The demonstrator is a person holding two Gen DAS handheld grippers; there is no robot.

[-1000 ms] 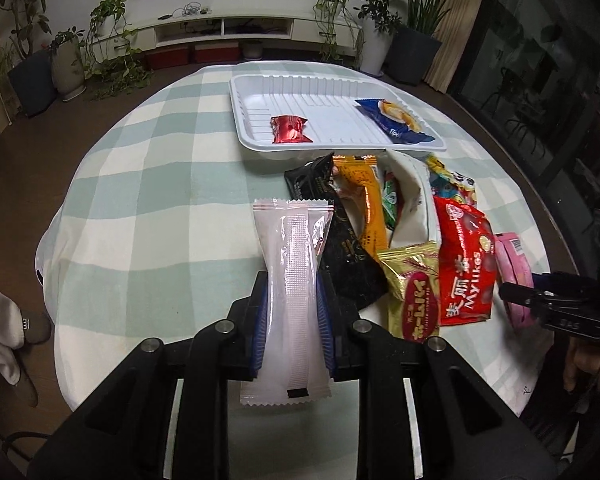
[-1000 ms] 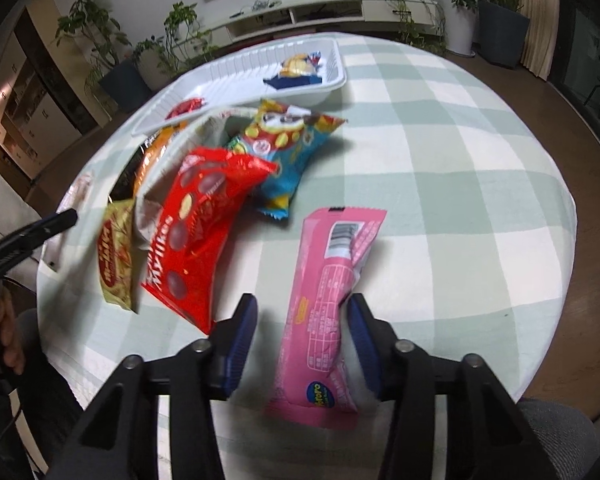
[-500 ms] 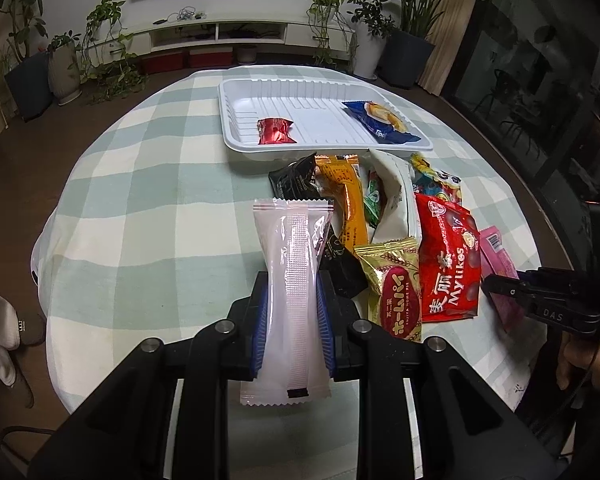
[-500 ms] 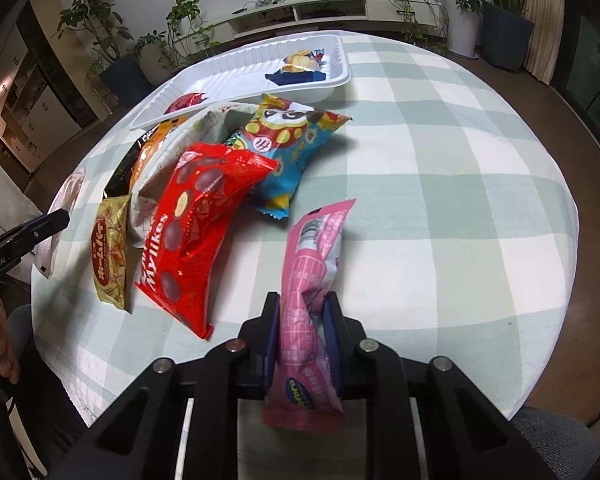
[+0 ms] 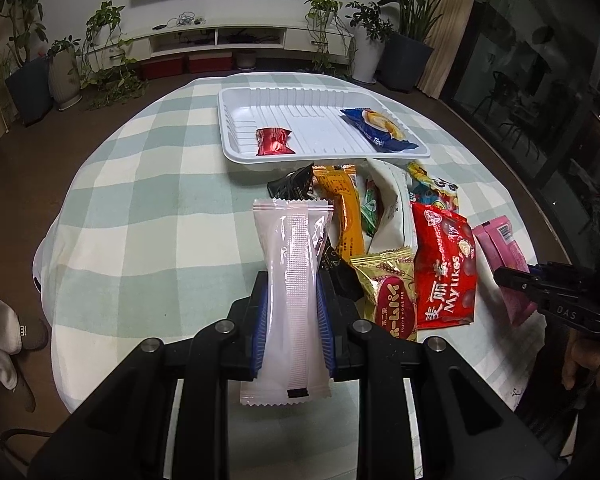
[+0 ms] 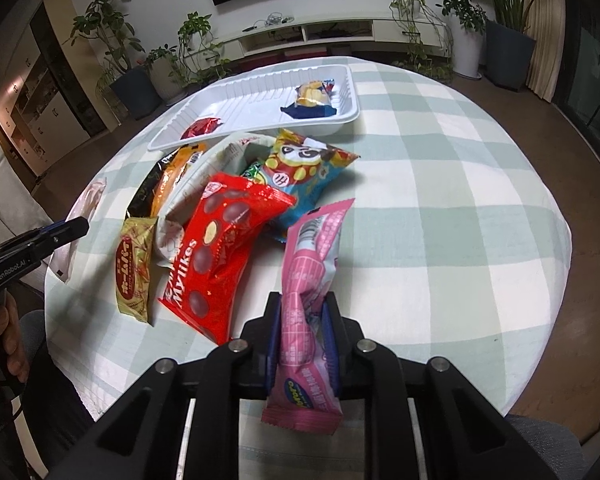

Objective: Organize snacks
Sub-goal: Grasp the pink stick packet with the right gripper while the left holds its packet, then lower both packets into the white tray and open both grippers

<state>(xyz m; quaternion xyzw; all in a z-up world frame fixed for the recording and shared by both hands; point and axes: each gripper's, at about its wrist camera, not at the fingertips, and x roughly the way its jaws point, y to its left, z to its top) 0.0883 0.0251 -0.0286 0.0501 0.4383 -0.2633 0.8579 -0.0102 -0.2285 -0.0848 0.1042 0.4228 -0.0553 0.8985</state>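
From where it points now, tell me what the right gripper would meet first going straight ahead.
Probably bare green-and-white checked tablecloth. The right gripper, shut on the pink snack packet, aims just right of the blue panda snack bag. Depth is unclear.

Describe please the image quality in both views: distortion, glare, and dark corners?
Left wrist view: strong fisheye bending, the checked tablecloth curves like a dome; black corners; glare on the white packet.
Right wrist view: same bending and dark corners; shiny reflections on the red Mylikes bag; the pink packet looks sharp.
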